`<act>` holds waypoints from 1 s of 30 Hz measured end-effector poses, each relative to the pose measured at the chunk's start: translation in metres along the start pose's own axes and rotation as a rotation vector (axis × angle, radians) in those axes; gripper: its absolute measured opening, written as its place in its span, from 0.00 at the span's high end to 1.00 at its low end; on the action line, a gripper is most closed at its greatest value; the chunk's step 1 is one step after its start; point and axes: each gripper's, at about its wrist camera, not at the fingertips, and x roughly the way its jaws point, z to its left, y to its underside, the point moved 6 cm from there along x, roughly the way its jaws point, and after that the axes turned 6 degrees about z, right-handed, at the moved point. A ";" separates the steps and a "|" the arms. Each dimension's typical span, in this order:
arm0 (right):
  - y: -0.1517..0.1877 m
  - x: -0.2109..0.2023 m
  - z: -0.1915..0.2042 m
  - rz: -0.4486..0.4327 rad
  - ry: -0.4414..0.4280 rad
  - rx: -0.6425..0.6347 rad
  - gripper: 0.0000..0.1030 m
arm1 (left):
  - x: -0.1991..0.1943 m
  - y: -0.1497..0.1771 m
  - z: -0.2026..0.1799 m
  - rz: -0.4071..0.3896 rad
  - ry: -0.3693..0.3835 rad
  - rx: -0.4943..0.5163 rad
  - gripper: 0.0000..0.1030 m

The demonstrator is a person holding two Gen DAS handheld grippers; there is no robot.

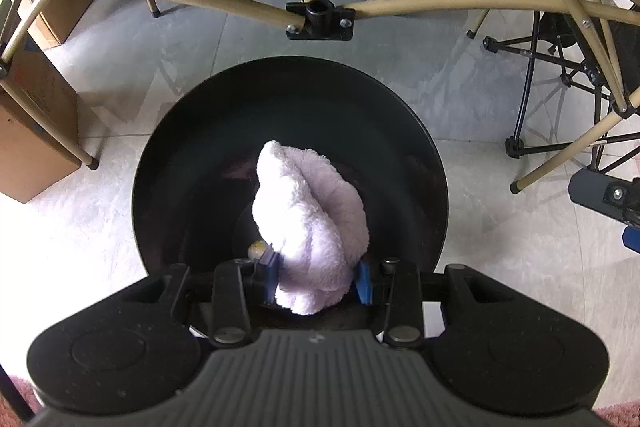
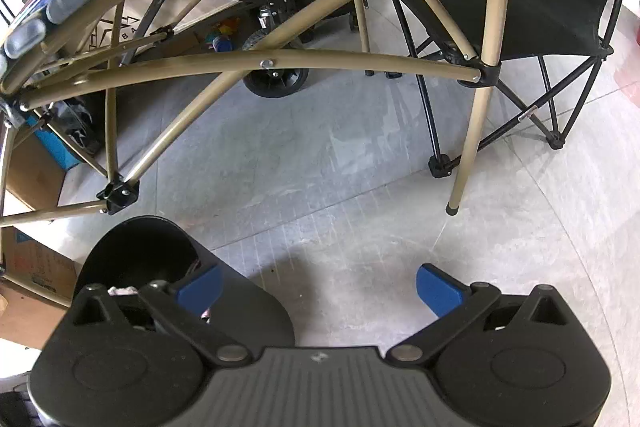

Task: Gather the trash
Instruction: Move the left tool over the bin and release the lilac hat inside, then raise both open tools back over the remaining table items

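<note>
Left wrist cam: left gripper (image 1: 318, 277) clamped on a fluffy lilac cloth (image 1: 310, 223), hanging right over the black bin (image 1: 172, 155). Right wrist cam: right gripper (image 2: 318, 287) wide open, empty, bin (image 2: 256, 307) at its left finger; cardboard box (image 2: 132, 23) behind reads "BA".

Left gripper (image 1: 318, 277) body: matte black housing, ribbed grey centre panel, a round embossed disc on each side.
Linkages: black arms on silver round pivot pins.
Right gripper (image 2: 318, 287) finger pads (image 2: 438, 289): blue, flat, rounded corners.
Marking: small pale mark on the ribbed panel.
</note>
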 end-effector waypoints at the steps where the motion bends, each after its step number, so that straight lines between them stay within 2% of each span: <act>1: 0.000 0.000 0.000 0.001 -0.001 0.001 0.00 | 0.001 0.000 0.000 0.000 -0.003 0.002 0.64; 6: 0.001 0.000 -0.001 0.003 0.002 0.007 0.00 | 0.001 0.000 -0.002 -0.001 -0.001 0.011 0.62; 9: 0.000 0.001 -0.001 0.003 0.003 0.009 0.00 | -0.001 0.000 -0.004 -0.006 -0.003 0.016 0.52; 10: 0.000 0.000 -0.001 0.003 0.003 0.010 0.00 | -0.002 0.000 -0.004 -0.009 -0.006 0.019 0.39; 11: 0.000 0.001 0.000 0.002 0.004 0.010 0.00 | -0.004 0.000 -0.004 -0.015 -0.006 0.021 0.20; 13: 0.000 0.000 -0.001 0.001 0.004 0.012 0.00 | -0.007 -0.001 -0.005 -0.031 -0.001 0.017 0.00; 30: 0.000 -0.001 -0.002 -0.006 0.008 0.024 0.00 | -0.017 -0.001 -0.007 -0.064 0.000 0.026 0.00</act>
